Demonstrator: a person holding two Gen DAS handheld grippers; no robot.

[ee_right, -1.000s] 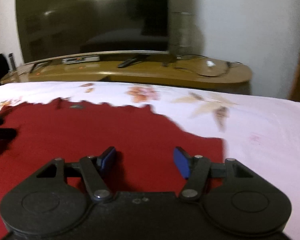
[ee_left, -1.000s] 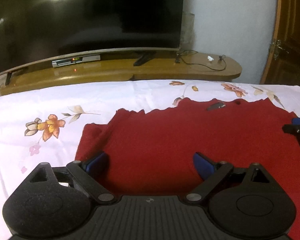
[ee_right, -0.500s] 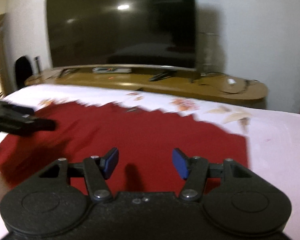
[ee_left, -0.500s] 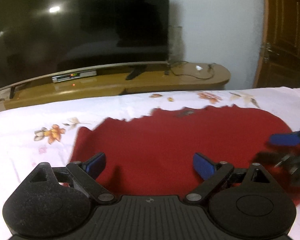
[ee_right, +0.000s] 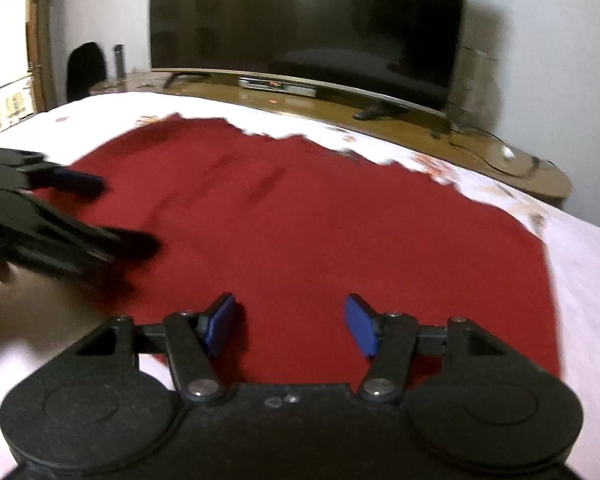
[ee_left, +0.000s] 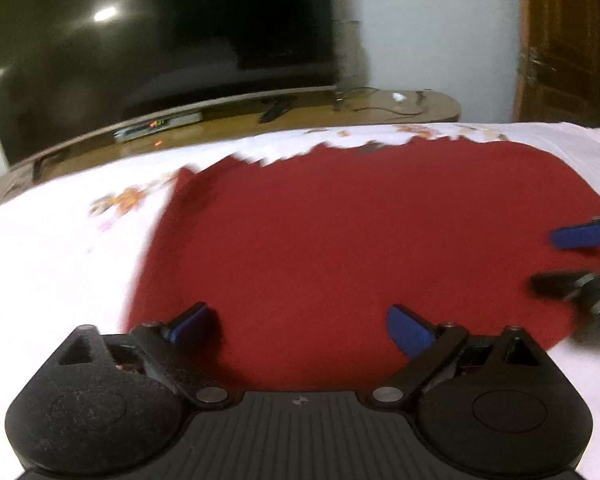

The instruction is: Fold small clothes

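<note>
Red garment [ee_left: 360, 240] lies spread flat on bed sheet [ee_left: 60, 248], near edge toward us; we judge it laid out ready for first fold. We hold left tongs [ee_left: 300, 326] over near-left hem, right tongs [ee_right: 290, 324] over near-right hem, likely to pick up both corners together. Both tongs spread wide, released, gripping nothing; contact with cloth we cannot tell. TV [ee_right: 300, 20] beyond bed.
</note>
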